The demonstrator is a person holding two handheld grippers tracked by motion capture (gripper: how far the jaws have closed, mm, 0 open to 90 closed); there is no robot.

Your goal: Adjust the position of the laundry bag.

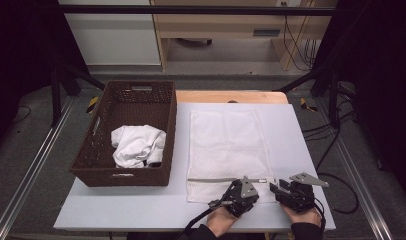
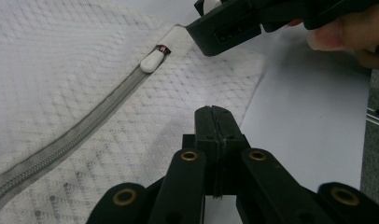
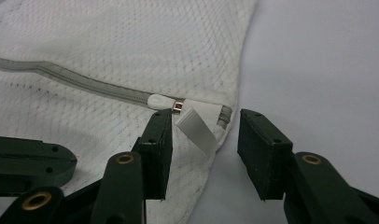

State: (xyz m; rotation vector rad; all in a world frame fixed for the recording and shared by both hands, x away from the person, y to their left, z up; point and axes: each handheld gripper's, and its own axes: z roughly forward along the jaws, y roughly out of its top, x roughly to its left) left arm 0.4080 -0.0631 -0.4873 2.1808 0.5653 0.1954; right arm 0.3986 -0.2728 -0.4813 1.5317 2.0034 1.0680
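Note:
A white mesh laundry bag (image 1: 226, 145) lies flat on the table, its grey zipper (image 1: 216, 179) running along the near end. In the right gripper view, my right gripper (image 3: 206, 120) is open at the bag's corner, its jaws on either side of the white fabric pull tab (image 3: 197, 130) beside the zipper slider (image 3: 159, 100). My left gripper (image 2: 213, 112) is shut with nothing seen between its jaws, just over the mesh bag (image 2: 61, 70) below the zipper (image 2: 85, 126). From above, the left gripper (image 1: 245, 184) and right gripper (image 1: 274, 188) sit close together.
A dark wicker basket (image 1: 121, 177) stands left of the bag with a crumpled white cloth (image 1: 138, 145) inside. The pale tabletop (image 1: 141, 207) has bare room in front of the basket. The table's right edge (image 1: 311, 160) is near my right gripper.

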